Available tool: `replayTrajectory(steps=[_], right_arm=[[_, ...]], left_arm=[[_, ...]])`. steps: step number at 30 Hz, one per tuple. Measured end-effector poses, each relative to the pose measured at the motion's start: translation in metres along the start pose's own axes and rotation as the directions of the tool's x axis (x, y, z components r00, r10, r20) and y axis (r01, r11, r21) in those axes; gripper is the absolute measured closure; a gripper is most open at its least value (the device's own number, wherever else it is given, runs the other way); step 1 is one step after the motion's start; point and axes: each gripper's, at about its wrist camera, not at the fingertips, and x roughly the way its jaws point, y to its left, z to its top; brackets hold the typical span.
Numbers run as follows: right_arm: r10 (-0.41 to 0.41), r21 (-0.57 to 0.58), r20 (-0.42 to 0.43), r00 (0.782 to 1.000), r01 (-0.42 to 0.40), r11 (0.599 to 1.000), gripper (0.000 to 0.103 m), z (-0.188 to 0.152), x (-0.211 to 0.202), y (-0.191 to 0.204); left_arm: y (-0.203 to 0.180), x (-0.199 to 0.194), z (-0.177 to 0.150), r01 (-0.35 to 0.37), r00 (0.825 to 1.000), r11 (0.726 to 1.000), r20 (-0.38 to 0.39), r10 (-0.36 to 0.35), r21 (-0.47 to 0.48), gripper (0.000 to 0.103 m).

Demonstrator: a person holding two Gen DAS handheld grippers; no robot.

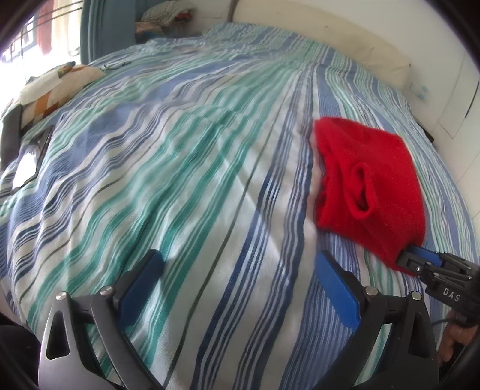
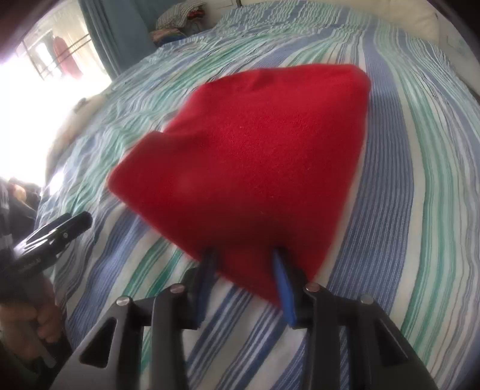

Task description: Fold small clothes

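Note:
A folded red knit garment (image 1: 369, 180) lies on the striped bedspread (image 1: 180, 180), right of middle in the left wrist view. My right gripper (image 1: 408, 255) reaches in from the lower right and holds its near corner. In the right wrist view the red garment (image 2: 255, 150) fills the centre, and my right gripper (image 2: 244, 255) has its blue fingers (image 2: 280, 279) closed on the thick near edge. My left gripper (image 1: 240, 258) hovers open over bare bedspread to the left of the garment, with nothing between its fingers. The left gripper (image 2: 78, 222) also shows at the left edge, held by a hand.
A patchwork pillow (image 1: 57, 87) and a dark flat device (image 1: 30, 156) lie at the bed's left side. A pile of clothes (image 1: 168, 15) sits beyond the far end. A white pillow (image 1: 330, 39) lines the back right. A bright window (image 2: 45, 90) is on the left.

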Motion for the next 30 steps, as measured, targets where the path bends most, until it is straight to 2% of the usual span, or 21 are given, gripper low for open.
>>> replayTrajectory(steps=[2,3,5,7,9,11,12,15,17,22,25,26,27,28,29,30], right_arm=[[-0.024,0.003,0.042,0.999,0.024,1.0,0.062,0.0,-0.005,0.005],[-0.015,0.026,0.053,0.998,0.014,1.0,0.055,0.0,-0.011,0.005],[0.043,0.071,0.098,0.994,-0.05,0.996,0.05,-0.006,-0.029,-0.002],[0.06,0.1,0.151,0.987,-0.076,0.992,0.042,-0.019,-0.048,-0.014],[0.047,0.126,0.173,0.984,-0.069,0.99,0.036,-0.032,-0.059,-0.03],[0.035,0.155,0.176,0.984,-0.063,0.986,0.036,-0.037,-0.064,-0.049],[0.035,0.175,0.175,0.984,-0.066,0.982,0.036,-0.036,-0.065,-0.059],[0.069,0.245,0.194,0.979,-0.116,0.963,0.034,-0.022,-0.067,-0.086],[0.123,0.28,0.219,0.968,-0.183,0.942,0.025,-0.009,-0.066,-0.102],[0.236,0.34,0.218,0.947,-0.3,0.891,0.023,0.034,-0.021,-0.117],[0.325,0.422,0.23,0.917,-0.395,0.816,0.024,0.049,0.02,-0.119],[0.342,0.417,0.236,0.91,-0.412,0.81,0.03,0.053,0.029,-0.113],[0.344,0.393,0.229,0.911,-0.41,0.823,0.052,0.058,0.036,-0.104],[0.303,0.367,0.185,0.935,-0.351,0.861,0.061,0.064,0.041,-0.094],[0.252,0.34,0.15,0.956,-0.289,0.895,0.065,0.068,0.043,-0.085],[0.227,0.315,0.138,0.964,-0.26,0.913,0.069,0.073,0.042,-0.078]], left_arm=[[-0.004,-0.01,-0.001,-0.011,1.0,0.999,0.016,0.01,0.041,0.002],[-0.008,-0.017,-0.001,-0.001,0.999,0.998,0.033,-0.001,0.065,0.002],[-0.02,-0.031,0.004,0.089,0.994,0.991,0.062,-0.095,0.095,0.002],[-0.037,-0.036,0.02,0.219,0.973,0.971,0.049,-0.225,0.093,0.001],[-0.06,-0.025,0.04,0.339,0.94,0.936,-0.006,-0.34,0.095,0.001],[-0.085,0.0,0.062,0.397,0.917,0.911,-0.096,-0.388,0.107,0.001],[-0.096,0.015,0.072,0.392,0.917,0.912,-0.129,-0.377,0.125,0.001],[-0.116,0.058,0.094,0.259,0.961,0.938,-0.158,-0.227,0.231,0.002],[-0.119,0.079,0.102,0.23,0.965,0.936,-0.19,-0.182,0.268,0.002],[-0.114,0.113,0.11,0.286,0.934,0.924,-0.289,-0.209,0.255,0.001],[-0.103,0.124,0.111,0.336,0.903,0.927,-0.337,-0.266,0.17,0.001],[-0.099,0.125,0.111,0.341,0.898,0.93,-0.342,-0.278,0.139,0.01],[-0.096,0.126,0.111,0.349,0.893,0.93,-0.343,-0.292,0.116,0.048],[-0.096,0.126,0.111,0.402,0.862,0.913,-0.364,-0.353,0.067,0.069],[-0.096,0.125,0.112,0.43,0.837,0.903,-0.381,-0.394,0.012,0.082],[-0.1,0.118,0.115,0.417,0.846,0.909,-0.37,-0.384,0.011,0.084]])
